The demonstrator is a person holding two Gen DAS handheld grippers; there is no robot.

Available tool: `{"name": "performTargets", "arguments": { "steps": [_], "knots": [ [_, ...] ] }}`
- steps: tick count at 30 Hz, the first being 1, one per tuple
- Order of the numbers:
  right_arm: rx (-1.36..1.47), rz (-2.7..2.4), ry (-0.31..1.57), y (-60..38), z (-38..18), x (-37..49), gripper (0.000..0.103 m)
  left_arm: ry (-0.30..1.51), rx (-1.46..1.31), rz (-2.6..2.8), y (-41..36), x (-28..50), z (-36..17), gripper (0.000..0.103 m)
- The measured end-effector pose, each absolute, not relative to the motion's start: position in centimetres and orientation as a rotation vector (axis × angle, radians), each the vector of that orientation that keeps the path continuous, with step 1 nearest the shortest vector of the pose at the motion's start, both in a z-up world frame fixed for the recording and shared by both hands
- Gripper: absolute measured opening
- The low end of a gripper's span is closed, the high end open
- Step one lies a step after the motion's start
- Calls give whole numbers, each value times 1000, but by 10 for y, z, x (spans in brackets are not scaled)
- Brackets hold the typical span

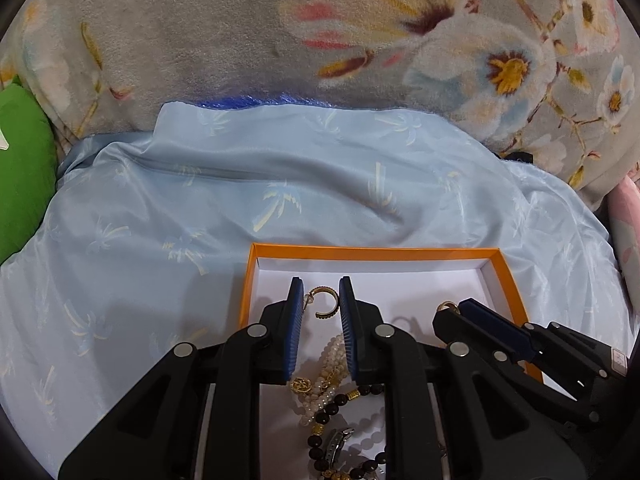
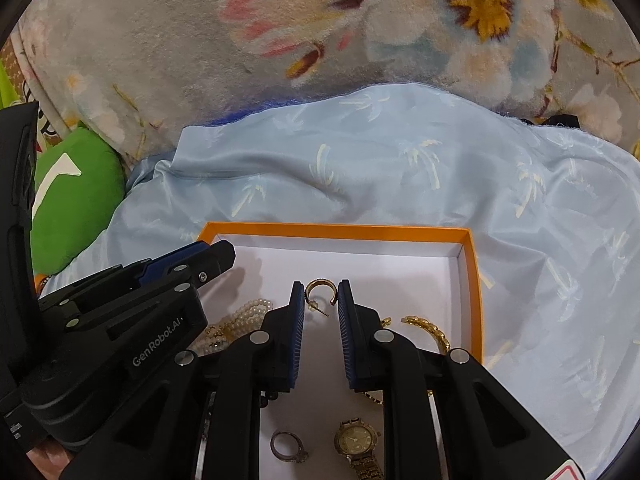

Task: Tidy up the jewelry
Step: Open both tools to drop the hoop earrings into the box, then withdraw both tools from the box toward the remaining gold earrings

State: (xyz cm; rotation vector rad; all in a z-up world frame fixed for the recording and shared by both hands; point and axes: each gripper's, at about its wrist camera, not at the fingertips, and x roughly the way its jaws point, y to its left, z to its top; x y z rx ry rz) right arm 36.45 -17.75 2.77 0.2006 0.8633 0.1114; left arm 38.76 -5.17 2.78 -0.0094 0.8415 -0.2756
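An orange-rimmed box with a white floor lies on pale blue cloth; it also shows in the right wrist view. My left gripper is open over the box, a gold hoop earring between its tips. Under it lie a pearl bracelet and a dark bead bracelet. My right gripper is open around a gold hoop earring. Below it lie a silver ring, a gold watch and a gold chain bracelet. The pearl bracelet lies to the left.
Pale blue cloth with palm prints covers the surface around the box. A grey floral blanket rises behind it. A green cushion sits at the left edge. The right gripper's body reaches into the box from the right.
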Motion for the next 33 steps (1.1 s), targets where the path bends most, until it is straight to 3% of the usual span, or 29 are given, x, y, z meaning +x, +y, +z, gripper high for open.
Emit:
{"name": "performTargets", "arguments": {
  "steps": [10,16,23,33],
  "knots": [
    [184,101,859,-176,23,365,17,852,-18,-260,-52,389,26,19],
    [177,96,842,-176,25,360,19,828,-45,-246,-45,386,29,43],
    [190,88,800,-187,48,318,19,782,-143,-226,-11,356,45,43],
    [224,77,836,-200,50,209,21,794,-150,-185,52,245,55,44]
  ]
}}
